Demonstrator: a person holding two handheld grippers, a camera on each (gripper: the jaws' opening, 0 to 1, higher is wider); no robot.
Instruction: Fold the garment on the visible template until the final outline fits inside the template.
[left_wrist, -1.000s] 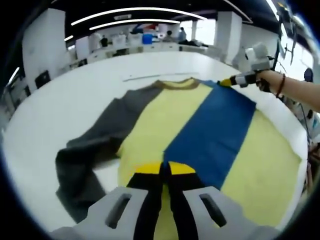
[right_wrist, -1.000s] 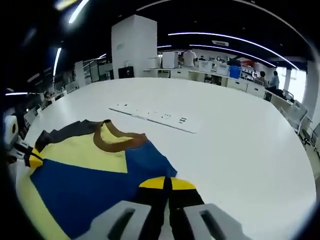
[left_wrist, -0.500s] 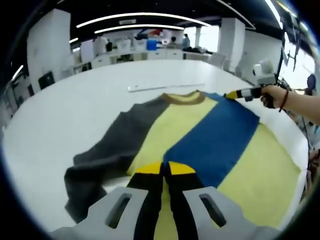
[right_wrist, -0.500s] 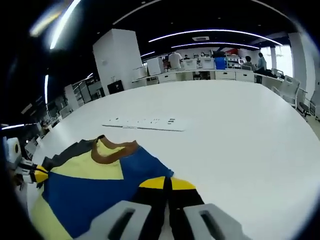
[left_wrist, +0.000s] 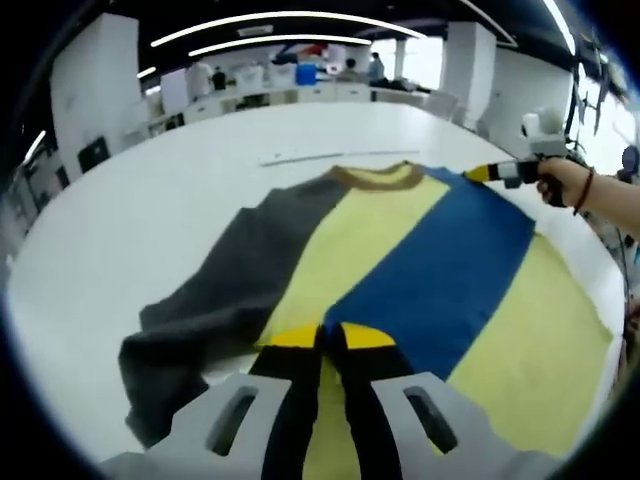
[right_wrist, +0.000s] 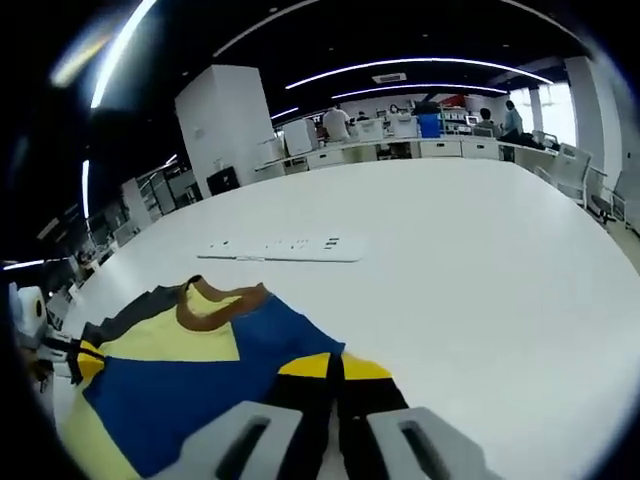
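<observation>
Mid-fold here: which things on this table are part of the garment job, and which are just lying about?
Job:
- garment, yellow, blue and grey, spread flat
- left gripper, jaws shut on its hem
- right gripper, jaws shut on its blue edge near the collar

Lying about:
- long flat strip on the white table, beyond the collar
- desks and people in the background

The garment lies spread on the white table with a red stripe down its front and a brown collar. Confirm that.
Not quite: the left gripper view shows the stripe is blue, not red. The rest holds: the garment lies spread on the white table, and its collar is brown.
</observation>
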